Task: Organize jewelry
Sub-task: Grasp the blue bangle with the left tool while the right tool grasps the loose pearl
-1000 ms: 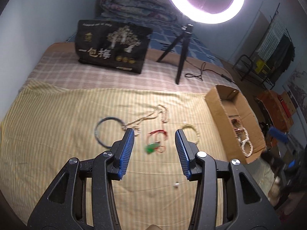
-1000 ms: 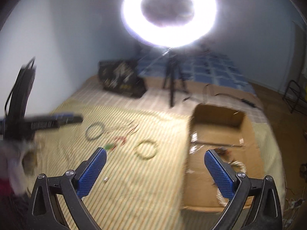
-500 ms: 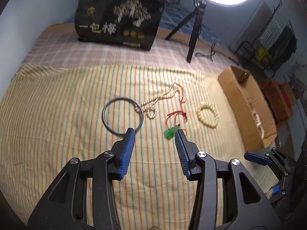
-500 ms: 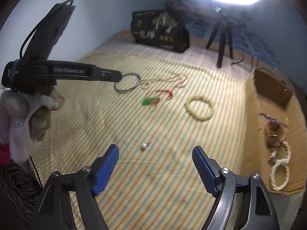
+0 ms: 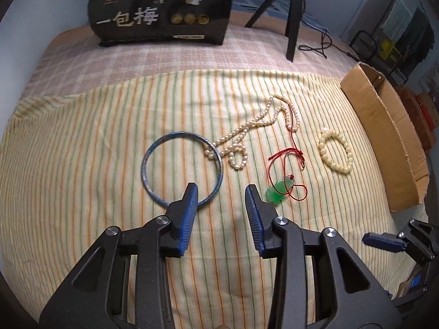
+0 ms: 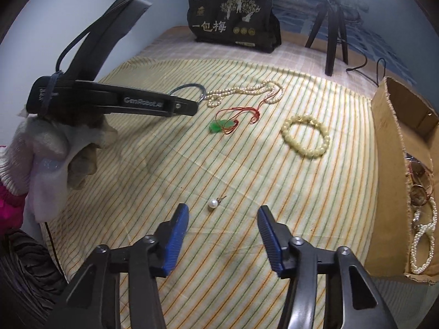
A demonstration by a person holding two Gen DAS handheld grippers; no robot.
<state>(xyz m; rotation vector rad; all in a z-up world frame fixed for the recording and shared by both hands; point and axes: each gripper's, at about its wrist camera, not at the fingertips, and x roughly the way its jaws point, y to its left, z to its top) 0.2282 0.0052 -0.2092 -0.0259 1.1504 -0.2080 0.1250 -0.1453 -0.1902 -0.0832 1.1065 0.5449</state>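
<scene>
While both grippers close, nothing sits between their jaws.
Left gripper (image 5: 221,190) lower centre over bangle (image 5: 181,168) rim; right gripper (image 6: 222,211) just below earring (image 6: 213,203) (pads apart).

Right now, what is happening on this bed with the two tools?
A person is sorting jewelry on a striped cloth with a gripper in each hand. The left gripper is closing over the blue bangle, one finger inside its ring, nothing pinched yet. The right gripper is closing near a pearl earring, not between its jaws. Some pieces already lie in the cardboard box.
</scene>
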